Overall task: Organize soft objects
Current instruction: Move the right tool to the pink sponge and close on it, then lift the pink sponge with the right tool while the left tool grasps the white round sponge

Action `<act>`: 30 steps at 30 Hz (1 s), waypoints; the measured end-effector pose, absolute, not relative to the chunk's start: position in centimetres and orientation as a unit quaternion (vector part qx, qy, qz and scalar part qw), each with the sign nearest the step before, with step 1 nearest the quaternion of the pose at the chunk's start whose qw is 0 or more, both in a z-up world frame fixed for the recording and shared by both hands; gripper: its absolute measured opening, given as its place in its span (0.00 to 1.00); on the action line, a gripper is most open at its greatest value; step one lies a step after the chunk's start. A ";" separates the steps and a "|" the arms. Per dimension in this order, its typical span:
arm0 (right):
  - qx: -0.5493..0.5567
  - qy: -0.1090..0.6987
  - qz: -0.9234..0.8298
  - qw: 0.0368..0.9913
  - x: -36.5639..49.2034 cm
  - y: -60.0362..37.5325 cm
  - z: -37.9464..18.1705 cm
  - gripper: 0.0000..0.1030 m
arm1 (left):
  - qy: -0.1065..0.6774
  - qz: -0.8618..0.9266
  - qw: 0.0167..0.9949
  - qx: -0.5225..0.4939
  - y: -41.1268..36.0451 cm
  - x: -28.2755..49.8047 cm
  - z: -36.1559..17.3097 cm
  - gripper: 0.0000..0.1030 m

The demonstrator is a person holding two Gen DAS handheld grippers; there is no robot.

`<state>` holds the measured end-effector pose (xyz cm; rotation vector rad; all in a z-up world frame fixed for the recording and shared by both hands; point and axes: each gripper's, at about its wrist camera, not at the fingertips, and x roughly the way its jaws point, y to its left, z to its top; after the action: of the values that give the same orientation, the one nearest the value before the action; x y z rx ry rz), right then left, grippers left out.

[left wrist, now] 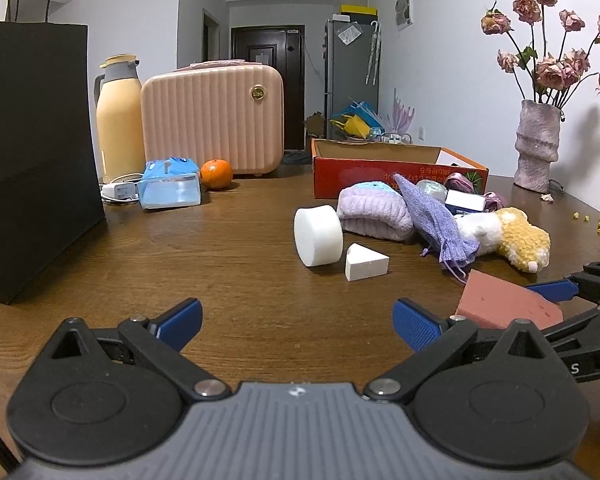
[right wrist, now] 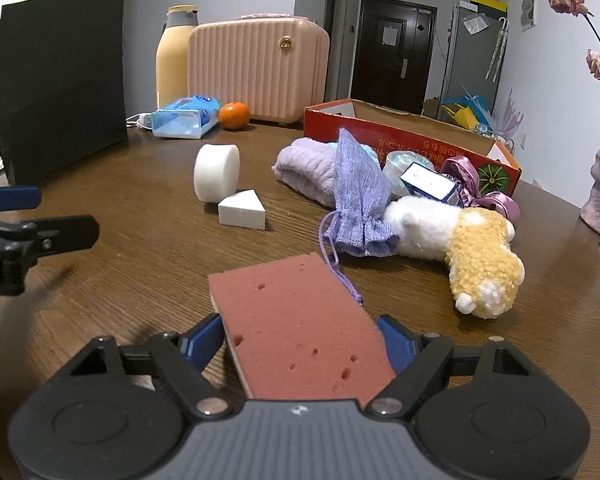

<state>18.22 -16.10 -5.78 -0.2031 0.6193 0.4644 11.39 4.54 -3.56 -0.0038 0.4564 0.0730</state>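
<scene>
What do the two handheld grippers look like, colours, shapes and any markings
Both match: the left gripper and right gripper have a grey ribbed body, black linkage arms with silver pivot bolts and round black side housings. Their fingers carry blue textured pads. A white letter S marks the right gripper's arm.

We see a brick-red sponge (right wrist: 300, 320) pocked with dark holes, a lilac woven pouch (right wrist: 358, 196), a white-and-yellow plush (right wrist: 460, 240), two white foam pieces, a lavender towel (right wrist: 304, 168), an orange-red box (right wrist: 400, 136), all on brown wood-grain tabletop (right wrist: 140, 248).
</scene>
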 end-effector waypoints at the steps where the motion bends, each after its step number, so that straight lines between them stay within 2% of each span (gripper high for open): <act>1: -0.098 0.299 0.226 0.922 18.1 -16.2 -5.7 0.79 | 0.226 0.036 0.973 -0.001 4.5 11.5 -3.5 1.00; 30: -0.055 0.228 0.144 0.961 20.7 -23.4 -2.4 0.79 | 0.228 0.039 0.971 0.056 1.4 18.8 -1.6 1.00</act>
<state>20.70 -23.36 -2.44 -0.1113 0.4617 0.2924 18.84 1.44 -1.60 0.1137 0.4614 0.0782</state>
